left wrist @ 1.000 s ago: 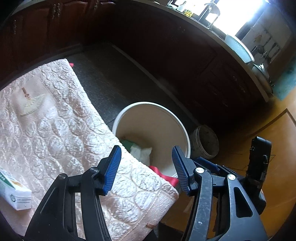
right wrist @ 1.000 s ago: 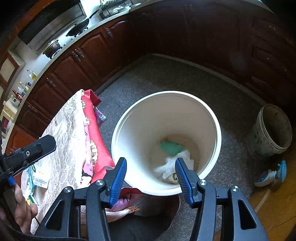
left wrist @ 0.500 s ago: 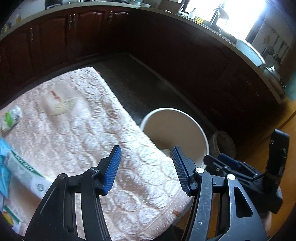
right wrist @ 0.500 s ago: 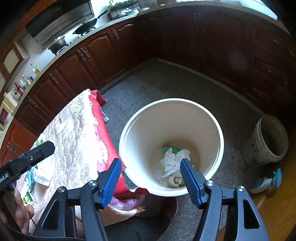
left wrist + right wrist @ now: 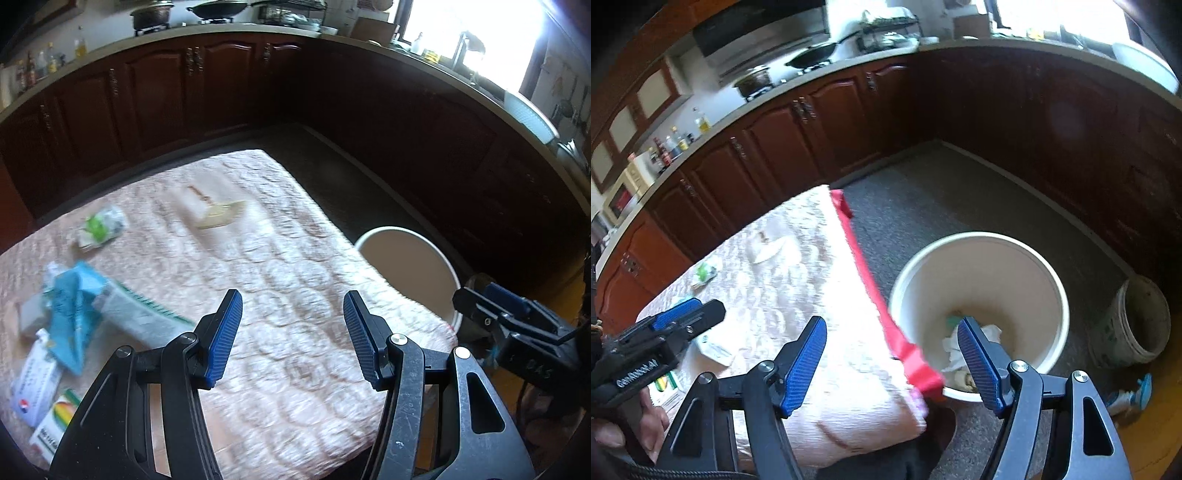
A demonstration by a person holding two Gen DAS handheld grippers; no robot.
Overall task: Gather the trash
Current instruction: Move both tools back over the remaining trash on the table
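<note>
Grippers, left [image 5: 291, 332] and right [image 5: 892, 360], jaws wide and empty, should approach the left-side wrappers [image 5: 74, 314] low, then carry them right to the white bin [image 5: 979, 295].

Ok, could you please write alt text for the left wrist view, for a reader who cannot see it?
The open, empty left gripper hangs above a table with a pink quilted cloth; blurred wrappers and cartons lie at its left. A white bin stands on the floor past the table's right edge, with the right gripper beside it.
</note>
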